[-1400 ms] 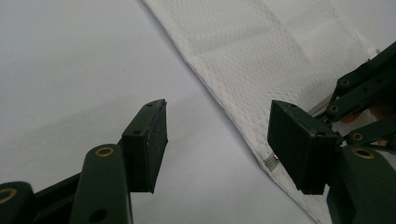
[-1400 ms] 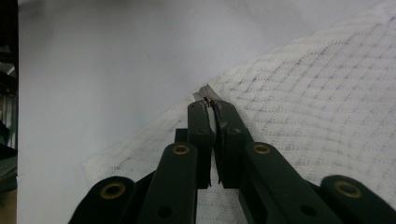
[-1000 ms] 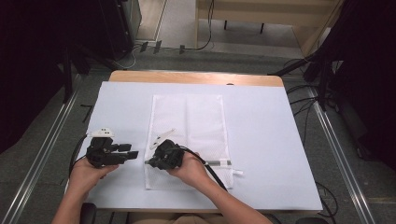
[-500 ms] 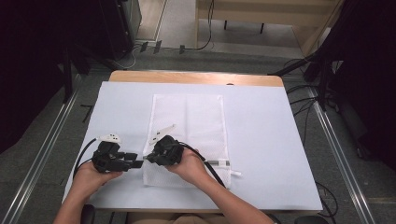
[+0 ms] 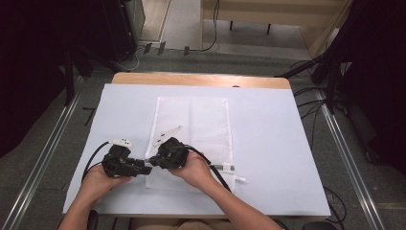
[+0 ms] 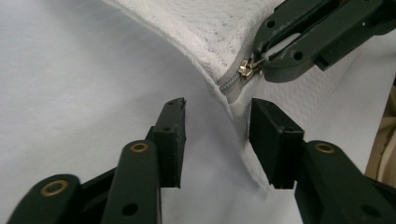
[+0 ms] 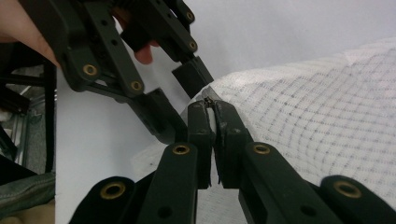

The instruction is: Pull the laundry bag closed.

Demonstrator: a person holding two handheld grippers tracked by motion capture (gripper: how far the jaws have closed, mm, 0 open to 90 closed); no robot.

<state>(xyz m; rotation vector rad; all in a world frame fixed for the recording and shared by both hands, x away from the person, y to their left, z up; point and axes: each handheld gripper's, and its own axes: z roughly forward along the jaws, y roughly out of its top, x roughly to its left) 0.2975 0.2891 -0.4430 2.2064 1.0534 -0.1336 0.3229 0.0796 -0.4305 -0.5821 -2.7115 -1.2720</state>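
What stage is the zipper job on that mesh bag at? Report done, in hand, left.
Done: the right gripper has shut on the zipper pull at the corner of the mesh bag, lifting that corner off the table.
In hand: the left gripper is open, its fingers either side of the bag's edge below the pull, not yet closed.
Left: clamping that edge and sliding the zipper; it looks closed here.

The zipper pull [image 6: 246,70] is partly hidden between the right gripper's [image 6: 275,49] jaws.

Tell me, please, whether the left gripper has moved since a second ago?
Yes. The left gripper has moved right across the white table cover, toward the white mesh zip bag; its jaws now stand open at the bag's near-left corner.
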